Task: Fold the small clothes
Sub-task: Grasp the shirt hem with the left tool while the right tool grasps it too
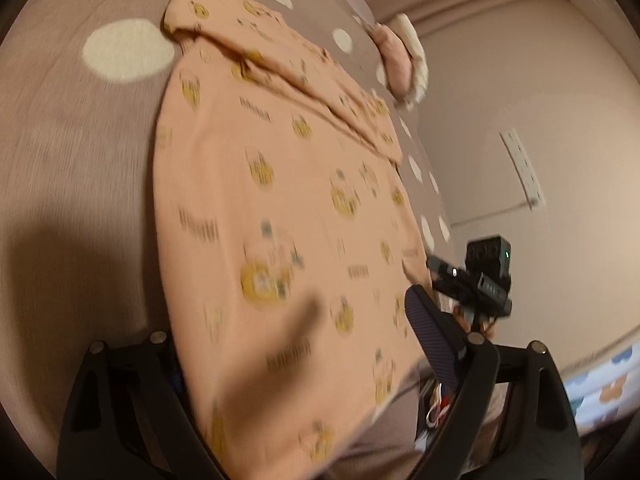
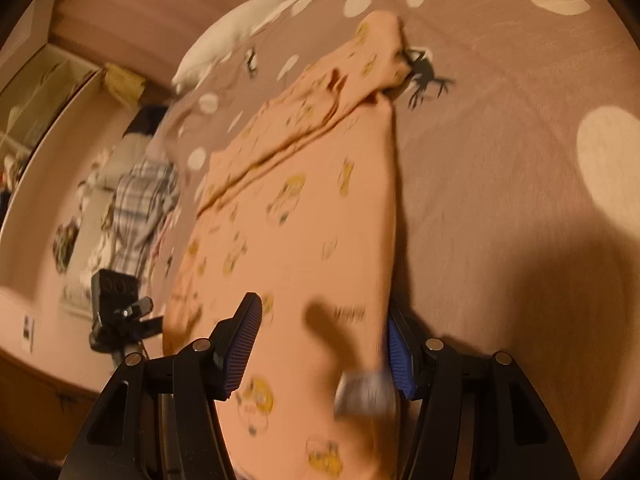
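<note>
A small peach garment (image 1: 280,208) with yellow cartoon prints lies spread on a brown bedspread (image 1: 72,152) with cream dots; its far end is bunched into folds. It also shows in the right wrist view (image 2: 304,232), with a white label (image 2: 362,394) near the lower edge. My left gripper (image 1: 304,360) has its fingers wide apart with the cloth's near edge draped between them. My right gripper (image 2: 324,344) is likewise wide apart, its blue pads (image 2: 240,348) on either side of the cloth's near end. The right gripper shows in the left view (image 1: 476,280).
A white pillow (image 2: 240,28) lies at the bed's far end. A pink and cream cushion (image 1: 404,60) sits at the bed edge by the wall. Plaid clothes (image 2: 140,208) are piled beside the bed. A deer print (image 2: 424,76) marks the bedspread.
</note>
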`<state>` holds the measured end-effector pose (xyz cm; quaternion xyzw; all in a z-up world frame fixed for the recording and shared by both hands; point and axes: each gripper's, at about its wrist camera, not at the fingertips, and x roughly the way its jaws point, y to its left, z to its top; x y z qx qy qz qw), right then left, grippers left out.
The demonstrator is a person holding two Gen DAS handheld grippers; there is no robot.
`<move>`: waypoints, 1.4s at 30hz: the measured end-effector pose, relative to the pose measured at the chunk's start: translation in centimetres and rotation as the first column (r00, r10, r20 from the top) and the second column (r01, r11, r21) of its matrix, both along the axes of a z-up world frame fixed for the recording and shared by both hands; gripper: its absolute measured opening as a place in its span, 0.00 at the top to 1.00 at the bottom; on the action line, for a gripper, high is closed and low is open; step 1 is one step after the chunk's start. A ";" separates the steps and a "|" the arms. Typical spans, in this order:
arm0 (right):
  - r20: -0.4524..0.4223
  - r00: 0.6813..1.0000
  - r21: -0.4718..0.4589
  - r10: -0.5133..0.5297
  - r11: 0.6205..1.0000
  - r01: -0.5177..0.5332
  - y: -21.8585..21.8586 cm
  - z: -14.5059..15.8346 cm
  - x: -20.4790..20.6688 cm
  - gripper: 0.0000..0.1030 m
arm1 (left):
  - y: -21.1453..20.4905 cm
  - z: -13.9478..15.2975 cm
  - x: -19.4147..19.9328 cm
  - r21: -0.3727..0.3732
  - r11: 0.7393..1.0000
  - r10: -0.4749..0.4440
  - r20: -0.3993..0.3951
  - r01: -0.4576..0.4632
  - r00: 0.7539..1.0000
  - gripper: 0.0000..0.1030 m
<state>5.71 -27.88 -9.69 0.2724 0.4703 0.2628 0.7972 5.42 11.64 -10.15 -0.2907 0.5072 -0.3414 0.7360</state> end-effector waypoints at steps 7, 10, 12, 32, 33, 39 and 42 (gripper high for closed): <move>-0.019 0.999 0.068 0.036 0.997 -0.035 -0.4 -0.6 -3.0 0.43 | 0.3 0.0 -2.9 -0.045 0.999 0.008 -0.014 -0.009 1.000 0.16; -0.020 0.999 0.072 0.050 0.996 -0.049 0.2 -0.7 -3.6 0.43 | 0.4 -0.5 -2.1 -0.054 0.998 0.032 -0.039 -0.034 0.999 0.21; -0.017 0.999 0.075 0.052 0.996 -0.050 0.5 -0.7 -3.7 0.43 | 0.3 -0.6 -1.4 -0.053 0.997 0.045 -0.050 -0.047 0.998 0.27; 0.004 1.000 0.087 -0.005 0.996 0.005 0.7 -1.5 -4.4 0.92 | 3.2 -1.8 -2.8 -0.194 0.968 0.123 -0.198 -0.162 0.972 0.96; 0.008 1.000 0.104 -0.006 0.995 0.005 0.8 -1.4 -4.3 0.95 | 3.1 -1.3 -2.9 -0.229 0.960 0.122 -0.175 -0.161 0.977 0.96; 0.105 0.994 0.231 -0.022 0.973 -0.003 0.5 0.8 -5.0 0.95 | 3.3 1.0 -3.9 -0.355 0.923 0.122 -0.095 -0.148 0.988 0.96; 0.141 0.990 0.258 -0.027 0.966 -0.010 0.3 1.7 -5.8 0.95 | 3.7 2.0 -4.7 -0.393 0.911 0.119 -0.046 -0.127 0.992 0.96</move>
